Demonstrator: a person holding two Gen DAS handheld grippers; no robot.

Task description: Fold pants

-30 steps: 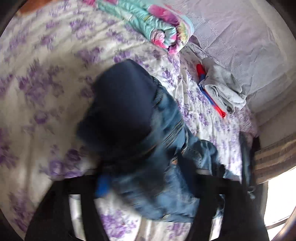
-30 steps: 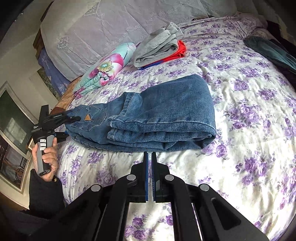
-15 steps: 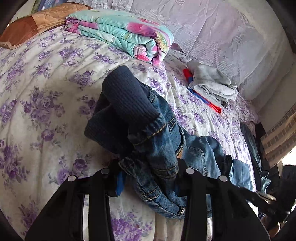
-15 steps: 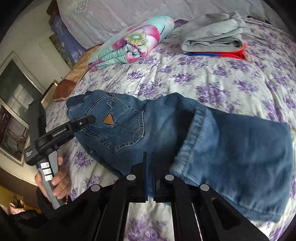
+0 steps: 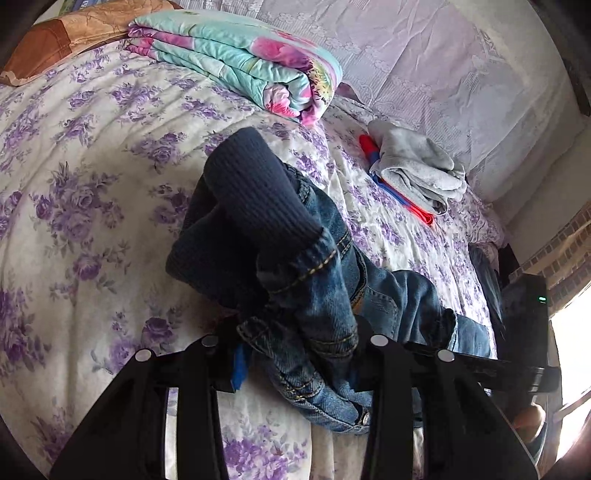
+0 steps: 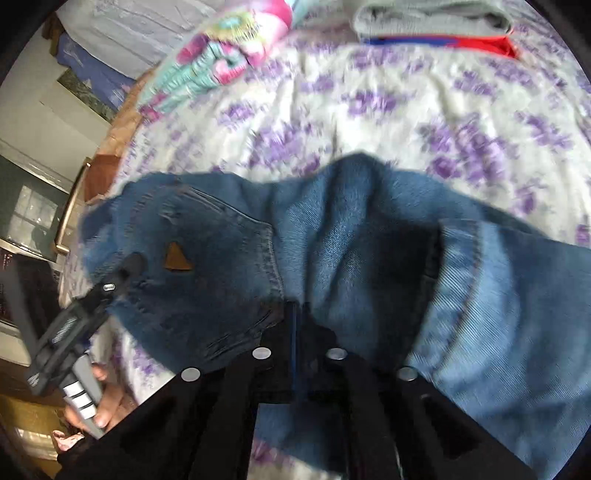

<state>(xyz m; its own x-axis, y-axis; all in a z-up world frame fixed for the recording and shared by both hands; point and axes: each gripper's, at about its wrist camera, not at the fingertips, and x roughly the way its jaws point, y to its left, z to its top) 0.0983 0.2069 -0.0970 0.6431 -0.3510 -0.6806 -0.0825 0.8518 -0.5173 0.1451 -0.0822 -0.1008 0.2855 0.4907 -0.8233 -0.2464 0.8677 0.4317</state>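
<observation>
Blue jeans (image 5: 317,280) lie folded on the bed with the purple-flowered sheet (image 5: 74,155). My left gripper (image 5: 295,365) has its fingers apart around the bunched waistband, with denim filling the gap. In the right wrist view the jeans (image 6: 369,240) show a back pocket with a brown patch (image 6: 176,258), and the left gripper (image 6: 110,288) sits at the waistband's left edge. My right gripper (image 6: 300,325) is shut with its tips close against the denim at the seat; whether cloth is pinched does not show.
A rolled turquoise and pink quilt (image 5: 243,62) lies at the head of the bed. A grey garment on red and blue clothes (image 5: 417,170) lies further right. A brown pillow (image 5: 59,33) is at the far left corner. The lace headboard cover (image 5: 461,74) stands behind.
My right gripper has moved forward and down onto the jeans, now touching the seat. My left gripper has steadied at the waistband with the denim bunched between its fingers.
</observation>
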